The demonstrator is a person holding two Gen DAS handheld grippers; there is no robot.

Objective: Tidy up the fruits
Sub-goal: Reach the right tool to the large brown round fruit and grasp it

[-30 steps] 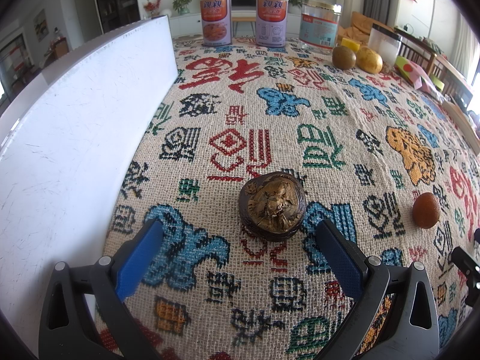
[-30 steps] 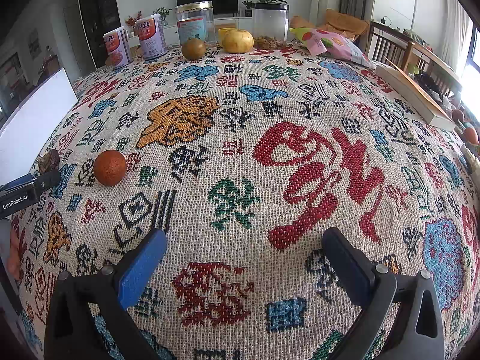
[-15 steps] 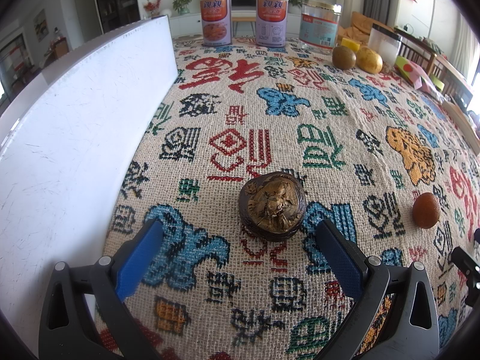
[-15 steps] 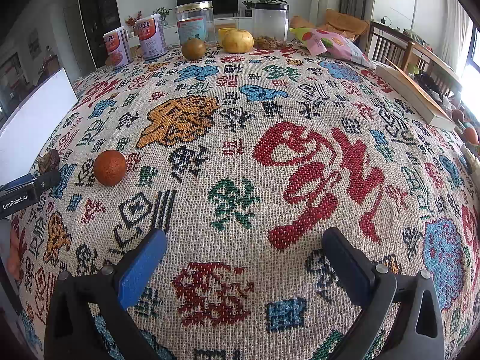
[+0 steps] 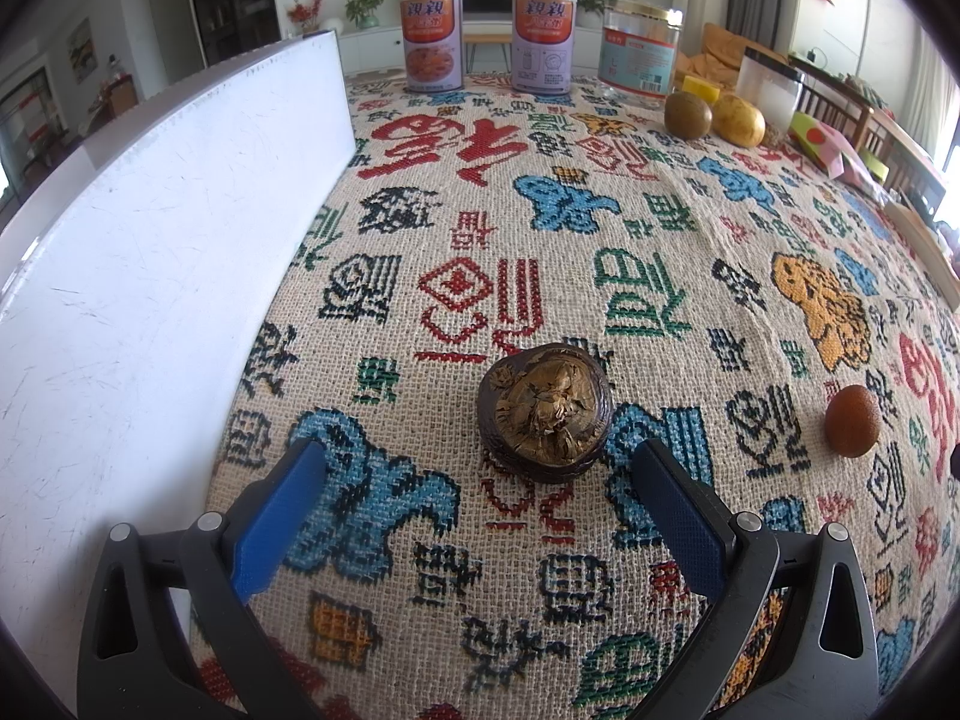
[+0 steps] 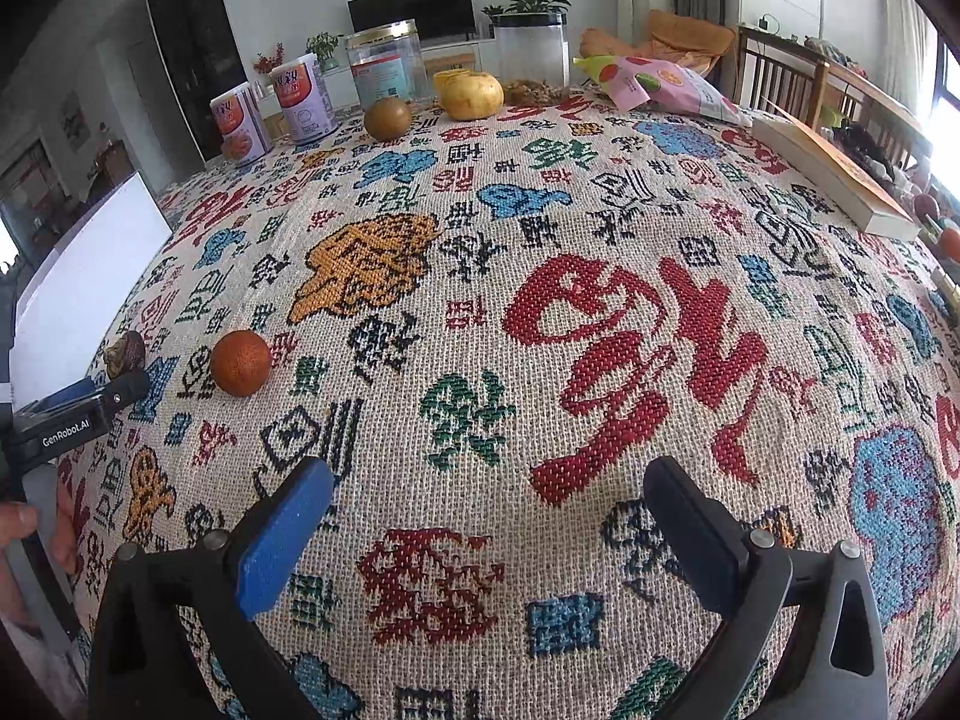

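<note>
Nothing has changed in the last second: the dark wrinkled fruit [image 5: 545, 413], the small orange fruit [image 5: 852, 420] and both tools are where they were, so I judge that the task has not started yet and the first grasp is still to come.

The dark wrinkled fruit lies on the patterned cloth of the table [image 5: 600, 252], near the table's left edge and just in front of the left hand-held gripper [image 5: 480, 498]. This gripper is released, its blue pads spread wider than the fruit and not touching it. The fruit is a little right of the middle line between them. The small orange fruit lies apart from it, further toward the middle of the table. Two more fruits, a brown-green one [image 6: 387, 118] and a yellow one [image 6: 472, 95], stand side by side near the far edge, close to the cans [image 5: 432, 39] and the clear jar [image 5: 641, 48].

The right hand-held gripper [image 6: 489, 513] is also released and holds nothing; it hovers over bare cloth at the near side of the table.

Along the left edge stands a white board [image 5: 150, 252], which leaves little room on that side of the dark fruit. Toward the right edge lie a book [image 6: 834, 174] and a snack bag [image 6: 660, 84]. The wide middle of the table is free for moving.
</note>
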